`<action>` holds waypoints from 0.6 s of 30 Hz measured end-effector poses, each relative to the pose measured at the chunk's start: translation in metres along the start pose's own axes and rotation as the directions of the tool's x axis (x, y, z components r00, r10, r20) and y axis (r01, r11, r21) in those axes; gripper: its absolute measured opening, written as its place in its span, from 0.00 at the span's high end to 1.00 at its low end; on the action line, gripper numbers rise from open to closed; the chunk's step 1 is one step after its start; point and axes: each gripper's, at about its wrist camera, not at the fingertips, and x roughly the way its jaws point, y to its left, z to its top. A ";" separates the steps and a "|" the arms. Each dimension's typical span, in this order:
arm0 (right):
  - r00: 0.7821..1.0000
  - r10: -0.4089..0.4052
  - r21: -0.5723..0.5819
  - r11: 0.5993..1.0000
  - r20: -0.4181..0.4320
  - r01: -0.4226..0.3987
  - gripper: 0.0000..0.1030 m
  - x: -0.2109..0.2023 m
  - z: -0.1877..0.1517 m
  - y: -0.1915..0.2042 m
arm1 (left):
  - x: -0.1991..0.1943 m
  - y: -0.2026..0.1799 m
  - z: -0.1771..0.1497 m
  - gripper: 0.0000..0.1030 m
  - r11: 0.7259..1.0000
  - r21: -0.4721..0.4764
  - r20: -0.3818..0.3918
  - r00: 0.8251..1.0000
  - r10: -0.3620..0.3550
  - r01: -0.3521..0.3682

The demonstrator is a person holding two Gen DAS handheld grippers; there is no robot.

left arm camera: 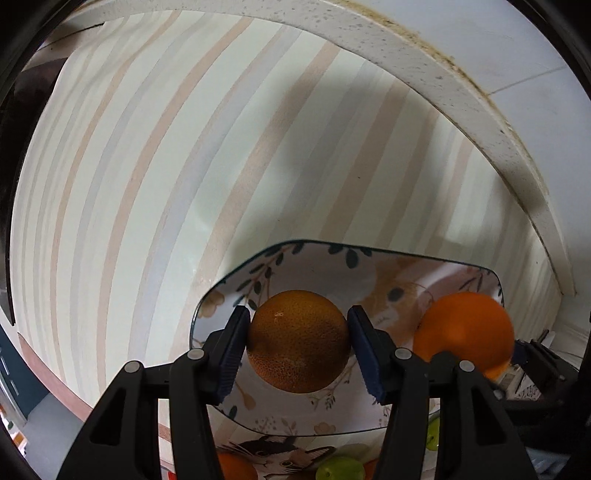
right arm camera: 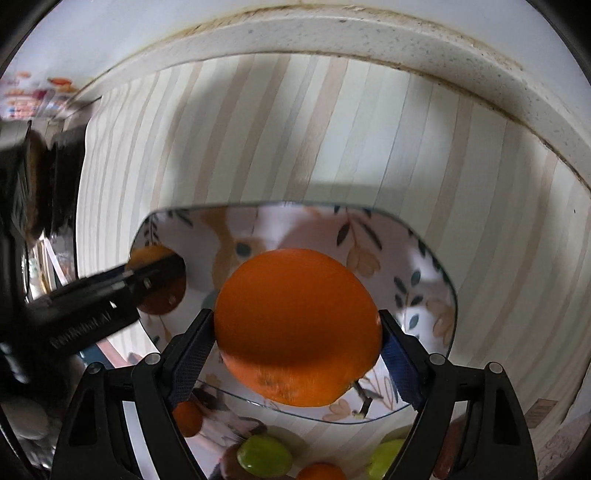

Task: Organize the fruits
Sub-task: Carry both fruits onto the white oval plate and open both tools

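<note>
My left gripper [left arm camera: 298, 319] is shut on a dark, brownish orange [left arm camera: 299, 343], its blue pads pressing both sides. The fruit hangs over a flower-patterned plate [left arm camera: 406, 254] on the striped tablecloth. In the right wrist view my right gripper [right arm camera: 295, 321] is shut on a bigger bright orange [right arm camera: 299, 302] above the same plate [right arm camera: 436, 266]. That bright orange [left arm camera: 465, 328] also shows at the right of the left wrist view. The left gripper [right arm camera: 155, 275] with its dark orange [right arm camera: 147, 256] reaches in over the plate's left edge.
A second plate with a cat picture [left arm camera: 280, 452] lies nearer to me, with green fruits [right arm camera: 264, 456] and small oranges [right arm camera: 186, 417] on or around it. A speckled white ledge [right arm camera: 369, 33] borders the far side of the striped cloth [left arm camera: 147, 184]. Dark clutter [right arm camera: 48, 184] stands at the left.
</note>
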 end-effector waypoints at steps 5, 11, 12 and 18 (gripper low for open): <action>1.000 0.007 0.028 1.000 -0.016 -0.006 0.15 -0.002 0.007 -0.003 | 0.000 -0.001 0.002 0.48 1.000 -0.003 0.003 1.000 0.004 -0.004; 0.999 0.049 0.046 0.998 0.014 -0.050 0.14 -0.007 0.003 -0.002 | -0.008 0.001 0.003 0.23 0.999 0.006 0.011 0.999 -0.035 0.035; 0.998 0.055 0.041 0.998 0.027 -0.056 0.11 -0.011 0.002 0.000 | -0.009 0.001 0.003 0.22 0.999 0.009 0.014 0.999 -0.034 0.034; 0.993 0.017 0.020 1.000 0.115 -0.019 0.10 -0.042 -0.013 0.010 | -0.032 0.000 -0.015 0.21 0.999 0.025 0.049 0.998 -0.049 0.047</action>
